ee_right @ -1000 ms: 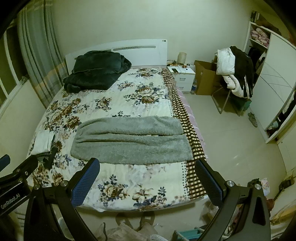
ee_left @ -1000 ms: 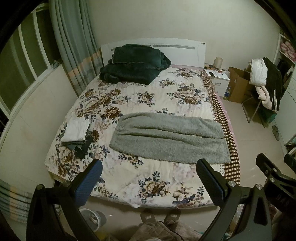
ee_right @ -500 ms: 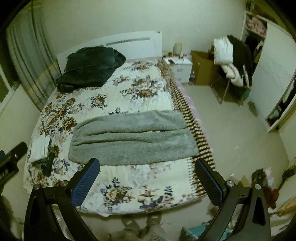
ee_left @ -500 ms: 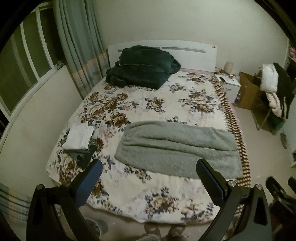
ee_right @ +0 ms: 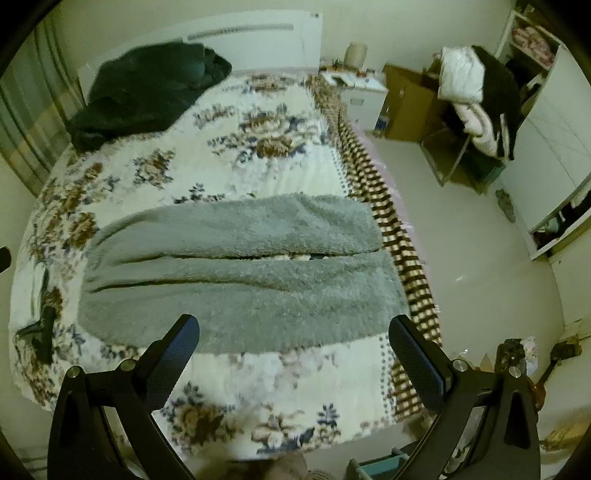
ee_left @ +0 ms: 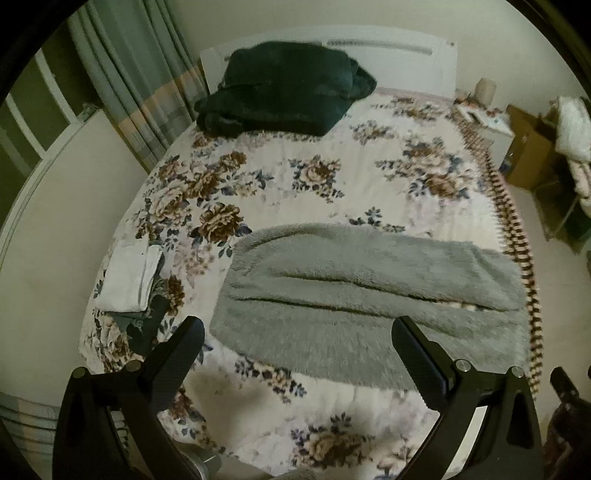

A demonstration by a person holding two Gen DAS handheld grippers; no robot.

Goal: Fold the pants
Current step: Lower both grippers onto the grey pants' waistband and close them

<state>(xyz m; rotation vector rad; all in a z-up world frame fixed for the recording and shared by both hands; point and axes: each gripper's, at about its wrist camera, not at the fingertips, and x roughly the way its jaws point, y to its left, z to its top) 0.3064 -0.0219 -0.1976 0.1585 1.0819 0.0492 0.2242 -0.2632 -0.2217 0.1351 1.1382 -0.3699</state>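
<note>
pants (ee_left: 365, 291) flat on bed (ee_left: 332, 184) | left gripper (ee_left: 297, 354) wide open, empty | right gripper (ee_right: 293, 350) wide open, empty

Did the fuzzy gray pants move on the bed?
No. The gray pants still lie between the same flowers and checkered edge of the bedspread; only the cameras came closer.

- A bed (ee_right: 258, 387) with a floral cover fills the middle of the room; its white headboard (ee_right: 255, 40) stands against the plain pale wall (ee_left: 314, 14).
- Grey-green curtains (ee_left: 140, 81) hang beside a window (ee_left: 22, 122) left of the bed.
- Right of the bed, on the pale floor (ee_right: 461, 266): a white nightstand (ee_right: 362, 96), a cardboard box (ee_right: 406, 103), and a white wardrobe (ee_right: 546, 147).
- The light is dim and yellowish.
</note>
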